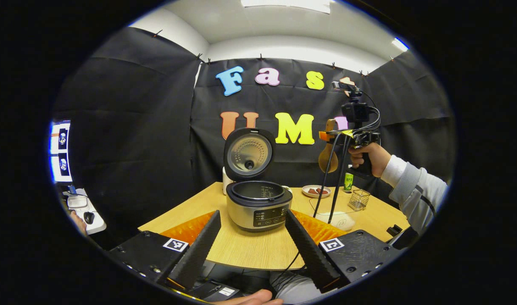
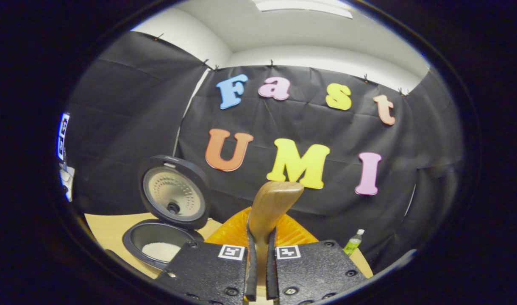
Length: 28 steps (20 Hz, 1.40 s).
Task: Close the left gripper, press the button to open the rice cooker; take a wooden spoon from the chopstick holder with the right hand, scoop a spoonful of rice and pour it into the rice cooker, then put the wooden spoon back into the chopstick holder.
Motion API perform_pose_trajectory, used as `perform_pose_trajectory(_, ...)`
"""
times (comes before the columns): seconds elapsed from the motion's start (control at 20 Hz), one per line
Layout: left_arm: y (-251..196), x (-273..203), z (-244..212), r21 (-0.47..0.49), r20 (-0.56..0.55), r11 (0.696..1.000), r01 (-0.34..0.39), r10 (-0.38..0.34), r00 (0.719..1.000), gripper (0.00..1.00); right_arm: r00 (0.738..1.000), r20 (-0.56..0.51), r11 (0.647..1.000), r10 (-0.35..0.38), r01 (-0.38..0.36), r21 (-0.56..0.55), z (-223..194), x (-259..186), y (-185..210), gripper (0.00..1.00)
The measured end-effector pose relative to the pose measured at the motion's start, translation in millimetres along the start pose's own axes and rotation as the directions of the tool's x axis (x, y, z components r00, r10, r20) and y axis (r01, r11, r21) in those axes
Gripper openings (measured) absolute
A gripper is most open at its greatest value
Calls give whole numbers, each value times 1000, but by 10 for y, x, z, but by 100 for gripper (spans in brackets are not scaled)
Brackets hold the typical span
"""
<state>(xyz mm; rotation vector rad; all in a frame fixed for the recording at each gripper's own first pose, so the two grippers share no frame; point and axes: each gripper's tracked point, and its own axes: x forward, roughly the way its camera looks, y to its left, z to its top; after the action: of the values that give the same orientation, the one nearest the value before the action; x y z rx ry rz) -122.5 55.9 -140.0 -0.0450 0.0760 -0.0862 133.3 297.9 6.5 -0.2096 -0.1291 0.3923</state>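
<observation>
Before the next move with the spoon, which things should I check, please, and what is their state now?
1. Lid of the rice cooker open: ok.
2. Right claw shut on the wooden spoon: ok.
3. Left claw open, held back from the rice cooker: ok.
4. Chopstick holder upright on the table: ok.
5. Rice on the wooden spoon: cannot tell.

Left gripper (image 1: 253, 241) low at the near edge of the table, fingers spread wide apart and holding nothing; right gripper (image 2: 260, 271) raised high over the table's right side in a hand (image 1: 367, 157), fingers clamped on the wooden spoon (image 2: 270, 207).
</observation>
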Motion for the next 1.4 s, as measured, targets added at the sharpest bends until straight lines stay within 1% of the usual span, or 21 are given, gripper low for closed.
perform_pose_trajectory(0.1, -43, 9, 49, -7, 3, 1000, 6, -6, 1000, 97, 999, -7, 999, -44, 44, 5, -36, -52, -390, 14)
perform_pose_trajectory(0.3, -64, 7, 120, -12, 21, 1000, -8, 8, 1000, 97, 991, -46, 992, -126, 128, 23, -192, -161, -1121, 14)
perform_pose_trajectory(0.45, -88, 4, 176, -7, 33, 1000, -23, 23, 999, 97, 983, -65, 985, -169, 172, 30, -316, -248, -1517, 14)
perform_pose_trajectory(0.6, -160, 9, 207, -2, 37, 1000, -20, 20, 999, 97, 976, -94, 978, -197, 203, 57, -500, -306, -1880, 14)
perform_pose_trajectory(0.8, -232, 12, 213, 17, 46, 1000, -19, 18, 999, 97, 962, -147, 965, -230, 245, 93, -868, -298, -2218, 15)
perform_pose_trajectory(0.9, -264, 32, 218, 28, 46, 1000, -13, 12, 999, 97, 959, -177, 962, -222, 245, 123, -1059, -258, -2284, 15)
perform_pose_trajectory(1.05, -232, 80, 190, 47, 33, 998, -31, 30, 999, 97, 951, -198, 951, -236, 268, 155, -1284, -173, -2441, 16)
perform_pose_trajectory(1.25, -248, 152, 130, 53, 12, 998, -42, 42, 999, 97, 947, -216, 939, -238, 281, 198, -1547, -42, -2544, 17)
perform_pose_trajectory(1.4, -228, 207, 107, 71, 1, 996, -55, 55, 998, 97, 947, -208, 935, -245, 287, 207, -1622, 49, -2581, 18)
